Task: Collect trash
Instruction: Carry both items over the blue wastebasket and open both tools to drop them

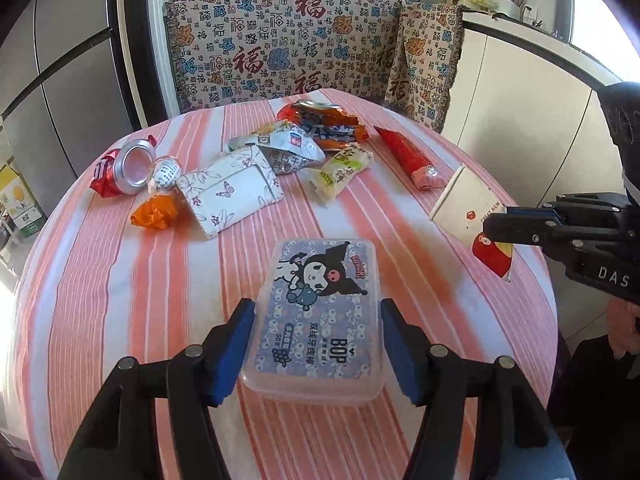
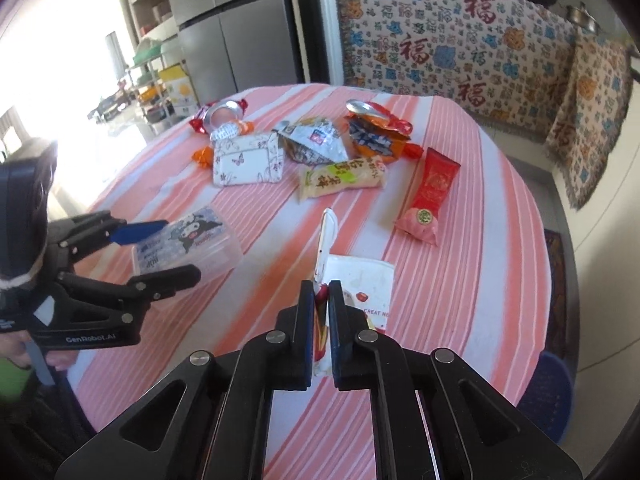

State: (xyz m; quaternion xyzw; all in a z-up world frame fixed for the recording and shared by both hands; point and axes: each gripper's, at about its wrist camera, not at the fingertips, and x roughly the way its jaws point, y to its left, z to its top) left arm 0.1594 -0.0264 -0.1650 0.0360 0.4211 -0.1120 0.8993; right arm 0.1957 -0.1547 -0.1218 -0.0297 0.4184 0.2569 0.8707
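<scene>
Item held, right: flattened white paper cup with red print [image 2: 352, 280], lifted clear of the cloth near the table's right edge. The right gripper [image 2: 320, 296] is clamped on its crushed lower end, jaws nearly together with only the paper between them.

Item held, left: clear rectangular plastic box with a purple cartoon label [image 1: 316, 312], at the near edge of the table. The left gripper [image 1: 318, 344] has one blue pad [image 1: 234, 348] on each long side of the box; the right wrist view shows the box tilted and raised off the cloth, so the jaws grip it.

Items lying loose, mid-table, in a cluster:
- white folded pouch with butterfly and leaf print [image 1: 230, 194], flat
- crushed red aluminium can [image 1: 124, 168], on its side, open end toward the left camera
- orange twisted foil wrapper with a white printed middle [image 1: 158, 200], touching the can and the pouch
- silver-white crumpled snack bag with a blue mark [image 1: 284, 148], overlapping the pouch's far corner
- orange and blue crumpled snack bag [image 1: 328, 124], behind it
- pale yellow-green snack packet [image 1: 344, 170], just beside the silver bag
- red tube with a pink cap [image 1: 408, 156], apart to the right, cap toward the cup

Support: round table under a pink and white striped cloth [image 1: 120, 300].

Surroundings: cream patterned throw with red characters [image 1: 288, 48] draped behind the table; grey refrigerator [image 2: 232, 24] to its left.
</scene>
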